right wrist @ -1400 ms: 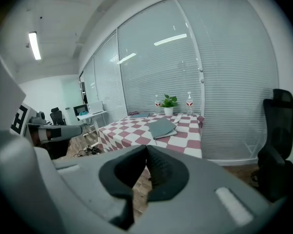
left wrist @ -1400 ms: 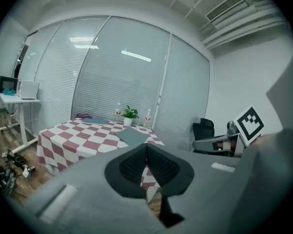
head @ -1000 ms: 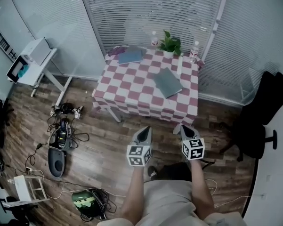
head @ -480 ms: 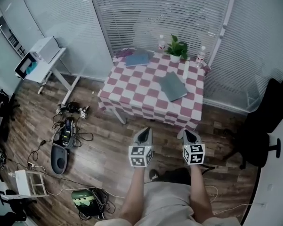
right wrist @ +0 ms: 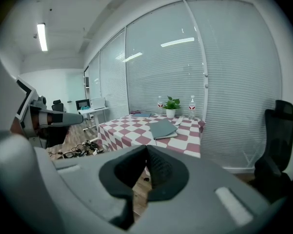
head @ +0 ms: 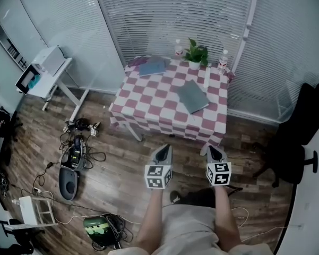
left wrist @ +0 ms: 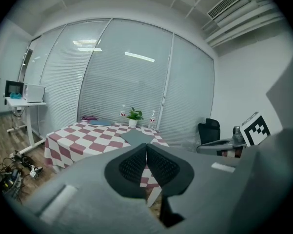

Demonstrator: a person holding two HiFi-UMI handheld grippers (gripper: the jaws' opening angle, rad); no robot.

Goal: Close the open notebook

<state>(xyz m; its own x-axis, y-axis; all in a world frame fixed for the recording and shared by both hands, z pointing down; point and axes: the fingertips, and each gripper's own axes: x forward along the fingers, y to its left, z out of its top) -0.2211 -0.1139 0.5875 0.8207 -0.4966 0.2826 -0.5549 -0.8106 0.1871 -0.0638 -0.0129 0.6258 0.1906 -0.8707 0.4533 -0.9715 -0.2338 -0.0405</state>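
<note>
The left gripper point(head: 162, 147) and right gripper point(head: 213, 149) hang side by side over the wooden floor point(head: 122, 169), well short of the checked table point(head: 148, 97). Both have their jaws pressed together with nothing between them. The grey notebook point(head: 192, 95) lies flat toward the table's right side (whether its cover is open cannot be told from here), and a blue book point(head: 152, 66) sits at the far left corner
</note>
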